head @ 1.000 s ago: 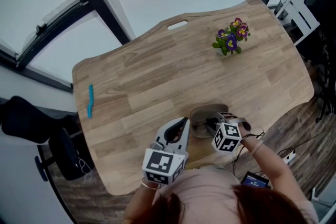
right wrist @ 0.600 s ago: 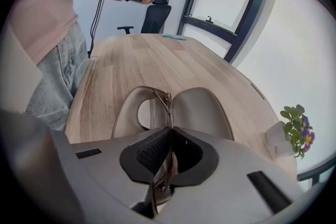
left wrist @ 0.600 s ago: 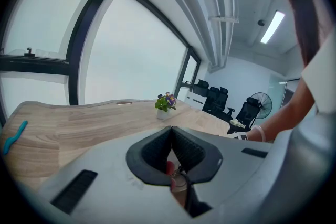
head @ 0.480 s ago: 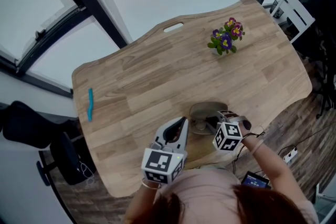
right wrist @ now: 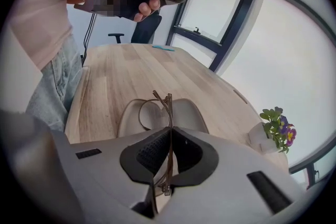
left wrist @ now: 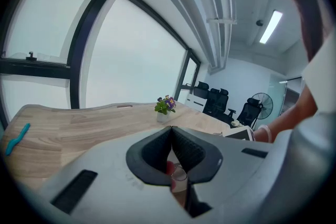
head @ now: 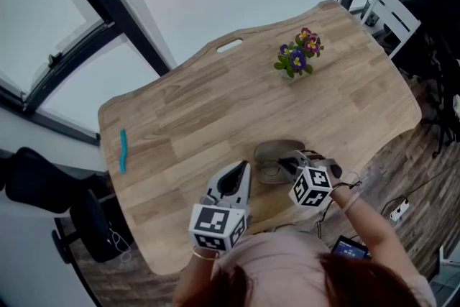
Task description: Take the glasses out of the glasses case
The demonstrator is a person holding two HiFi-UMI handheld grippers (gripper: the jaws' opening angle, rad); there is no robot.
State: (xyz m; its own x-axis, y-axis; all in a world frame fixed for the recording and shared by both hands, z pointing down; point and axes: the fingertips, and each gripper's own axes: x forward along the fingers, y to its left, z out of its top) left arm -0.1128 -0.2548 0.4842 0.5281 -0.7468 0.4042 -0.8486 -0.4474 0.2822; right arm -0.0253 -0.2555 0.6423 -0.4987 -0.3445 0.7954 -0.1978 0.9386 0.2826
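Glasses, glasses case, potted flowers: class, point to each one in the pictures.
glasses [right wrist: 170, 113], right gripper view, on the upright edge of the frame.
glasses case [right wrist: 189, 113], right gripper view, on its right-hand half.
potted flowers [head: 295, 57], head view, on the blooms.

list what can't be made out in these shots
- Head view: the glasses are too small and partly behind the right gripper; only the right gripper view shows them.
- Right gripper view: the gripper's body covers the near part of the case.
- Left gripper view: a red bit and a round rim sit behind the shut left gripper; the gap shows too little to name them.
- Teal thing: too small in every view.
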